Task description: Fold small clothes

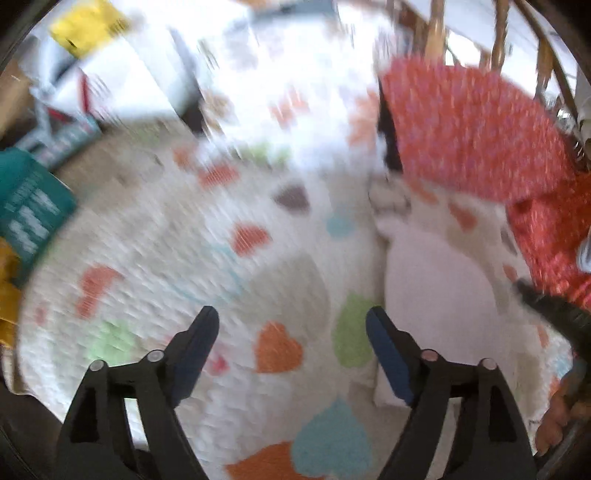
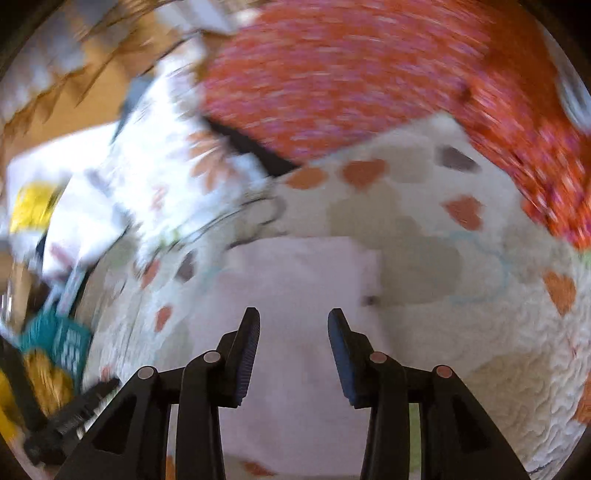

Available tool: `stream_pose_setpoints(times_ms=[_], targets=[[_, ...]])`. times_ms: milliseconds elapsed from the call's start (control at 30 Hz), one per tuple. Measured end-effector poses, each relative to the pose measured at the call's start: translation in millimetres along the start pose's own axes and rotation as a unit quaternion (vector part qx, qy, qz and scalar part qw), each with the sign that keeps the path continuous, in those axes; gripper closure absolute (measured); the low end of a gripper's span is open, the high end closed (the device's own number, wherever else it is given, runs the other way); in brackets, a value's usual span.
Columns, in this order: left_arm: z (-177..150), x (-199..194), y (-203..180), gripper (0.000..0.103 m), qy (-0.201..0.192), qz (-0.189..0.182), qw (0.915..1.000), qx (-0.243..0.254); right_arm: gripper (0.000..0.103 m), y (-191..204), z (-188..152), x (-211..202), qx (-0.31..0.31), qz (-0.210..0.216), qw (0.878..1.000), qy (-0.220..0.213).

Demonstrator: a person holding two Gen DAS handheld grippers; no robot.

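A pale white-pink folded garment (image 2: 295, 288) lies on a quilt with coloured hearts (image 2: 461, 332); it also shows in the left wrist view (image 1: 436, 280). My right gripper (image 2: 293, 321) is open and empty, just above the garment's near part. My left gripper (image 1: 291, 319) is open wide and empty over the quilt (image 1: 184, 258), left of the garment. The other gripper's black tip (image 1: 554, 310) shows at the right edge. Both views are motion-blurred.
A red speckled cloth (image 1: 472, 125) lies at the quilt's far right, also in the right wrist view (image 2: 351, 74). A teal printed item (image 1: 29, 206) and yellow things (image 1: 85, 26) lie left. White patterned cloth (image 2: 147, 177) lies beyond the quilt. Wooden bars (image 1: 498, 33) stand behind.
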State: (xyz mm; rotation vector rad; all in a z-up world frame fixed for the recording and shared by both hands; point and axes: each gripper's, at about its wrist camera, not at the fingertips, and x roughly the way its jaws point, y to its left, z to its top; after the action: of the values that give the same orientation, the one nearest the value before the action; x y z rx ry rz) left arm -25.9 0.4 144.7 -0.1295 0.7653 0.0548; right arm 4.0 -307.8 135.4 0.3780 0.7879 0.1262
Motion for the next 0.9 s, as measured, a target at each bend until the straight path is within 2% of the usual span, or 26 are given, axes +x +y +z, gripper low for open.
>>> stream_pose_setpoints(times_ms=[67, 100, 200, 300, 433, 533, 633, 767, 900], targets=[[1, -31, 5, 0.002, -0.055, 0.025, 0.9981, -0.001, 0.061, 31, -10, 14, -0.044, 0.007, 0.999, 0.019], [1, -49, 8, 0.0, -0.089, 0.036, 0.9954, -0.004, 0.061, 40, -16, 22, -0.054, 0.008, 0.998, 0.028], [1, -86, 17, 0.0, -0.145, 0.053, 0.9878, -0.015, 0.062, 56, -43, 61, -0.071, 0.012, 0.994, 0.08], [-1, -112, 24, 0.0, -0.162, 0.031, 0.9863, -0.012, 0.061, 43, -75, 90, -0.035, 0.013, 0.989, 0.144], [-15, -120, 23, 0.0, -0.15, 0.014, 0.9886, 0.002, 0.061, 40, -102, 64, -0.038, 0.009, 0.988, 0.147], [-29, -115, 18, 0.0, -0.12, 0.009, 0.9927, 0.006, 0.061, 30, -120, 37, -0.012, 0.017, 0.988, 0.153], [-44, -108, 12, 0.0, -0.078, -0.001, 0.9969, 0.011, 0.061, 23, -132, 0, 0.009, 0.007, 0.993, 0.121], [-63, -101, 2, 0.0, -0.031, 0.019, 0.9987, 0.036, 0.058, 12, -141, -35, 0.046, -0.013, 0.995, 0.082], [-78, -97, -4, 0.0, -0.004, 0.028, 0.9982, 0.053, 0.057, 14, -141, -51, 0.037, -0.033, 0.997, 0.066]])
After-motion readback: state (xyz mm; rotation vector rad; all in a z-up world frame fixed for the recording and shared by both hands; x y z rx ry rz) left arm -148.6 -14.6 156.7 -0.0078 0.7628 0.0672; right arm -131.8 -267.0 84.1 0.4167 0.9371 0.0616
